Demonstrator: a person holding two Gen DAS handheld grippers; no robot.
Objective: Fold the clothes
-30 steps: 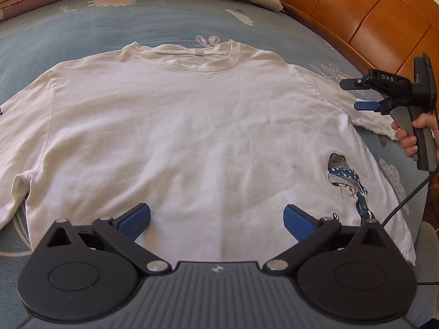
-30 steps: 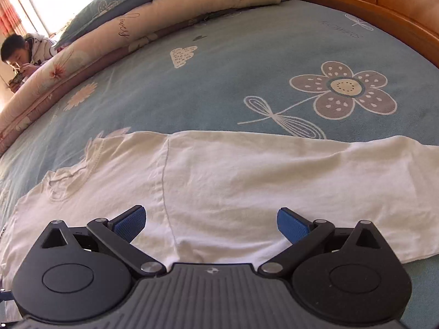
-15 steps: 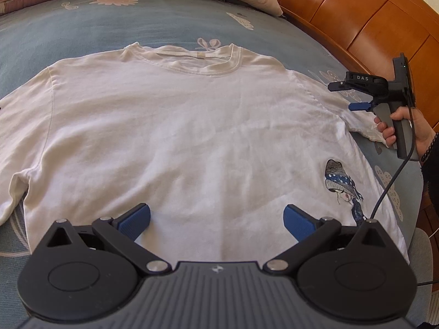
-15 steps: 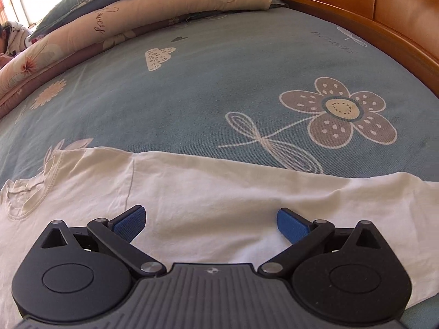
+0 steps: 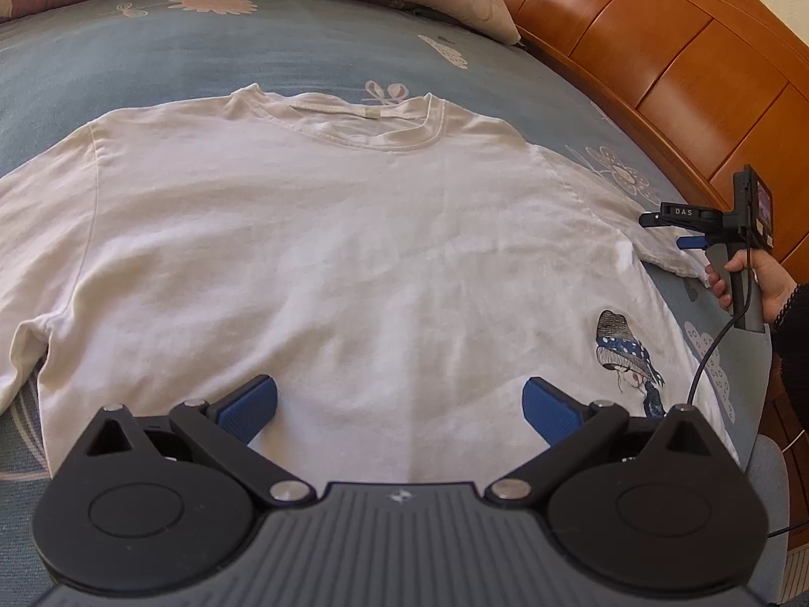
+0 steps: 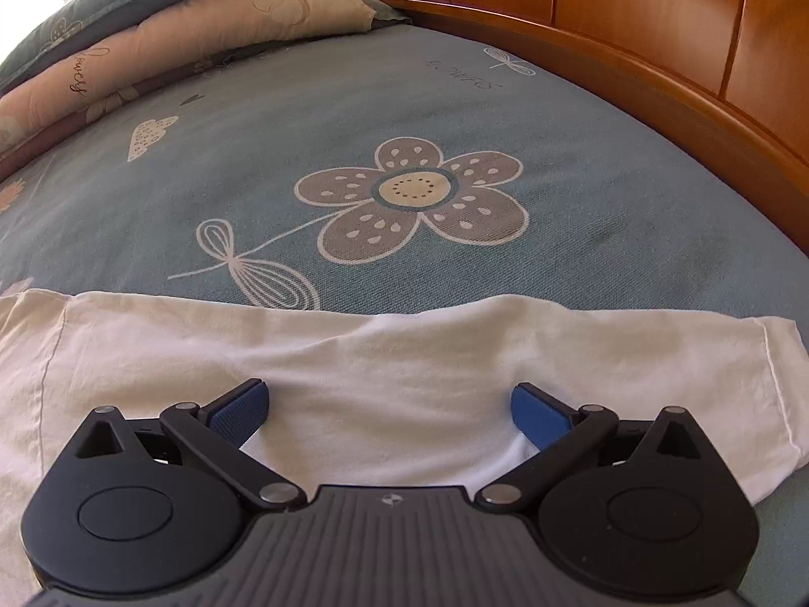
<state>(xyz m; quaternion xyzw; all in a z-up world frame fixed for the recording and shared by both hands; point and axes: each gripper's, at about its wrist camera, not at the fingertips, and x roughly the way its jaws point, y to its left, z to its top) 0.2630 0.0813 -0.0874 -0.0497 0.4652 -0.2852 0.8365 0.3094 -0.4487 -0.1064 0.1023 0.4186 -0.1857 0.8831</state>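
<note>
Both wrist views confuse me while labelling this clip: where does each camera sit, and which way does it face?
Left wrist: on the left tongs, low over the hem, facing up the white T-shirt to its collar; the right tongs and hand show.
Right wrist: on the right tongs, facing across the sleeve to the headboard.
Shared: T-shirt, blue bedsheet.

A white T-shirt [image 5: 323,232] lies flat on the blue bedsheet [image 5: 202,45], collar at twelve o'clock. The left gripper [image 5: 399,404] hovers wide apart over its hem. At three o'clock, the right gripper [image 5: 667,230], hand-held, straddles the sleeve [image 5: 657,248].
</note>
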